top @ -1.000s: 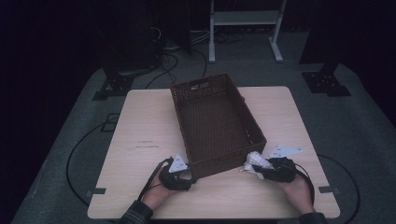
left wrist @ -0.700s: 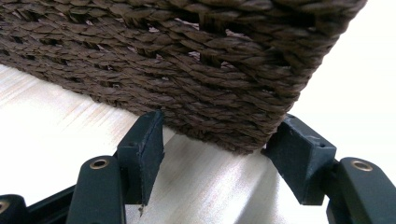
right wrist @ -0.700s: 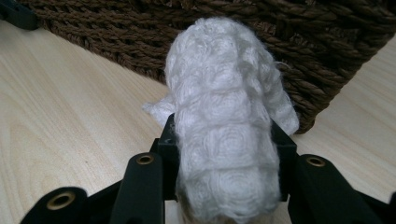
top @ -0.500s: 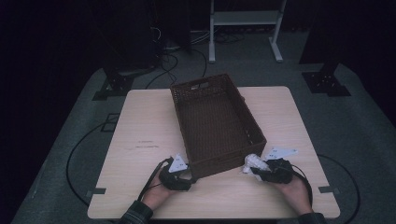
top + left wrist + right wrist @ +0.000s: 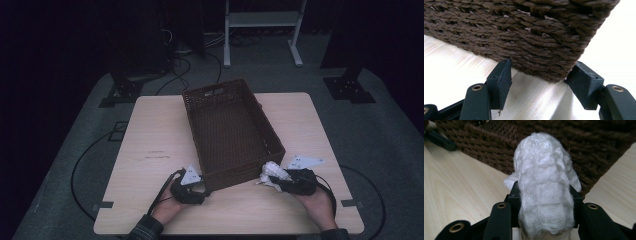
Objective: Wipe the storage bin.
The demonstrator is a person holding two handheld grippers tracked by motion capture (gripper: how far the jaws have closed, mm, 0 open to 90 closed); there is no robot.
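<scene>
A dark brown woven basket (image 5: pixel 260 112) lies slanted on the light wooden table (image 5: pixel 150 130), and I see nothing inside it. My left gripper (image 5: pixel 202 186) is at its near left corner. In the left gripper view the two black jaws of this gripper (image 5: pixel 541 72) press on either side of that basket corner (image 5: pixel 524 37). My right gripper (image 5: pixel 274 181) is just off the basket's near right corner, shut on a wad of white knitted cloth (image 5: pixel 272 171). The cloth (image 5: pixel 544 170) bulges up between that gripper's (image 5: pixel 545 192) jaws, in front of the basket wall (image 5: pixel 599 150).
Bare tabletop lies to the left and right of the basket. A white metal stand (image 5: pixel 260 20) and cables (image 5: pixel 190 65) are on the dark floor behind the table. Both hands rest near the table's front edge.
</scene>
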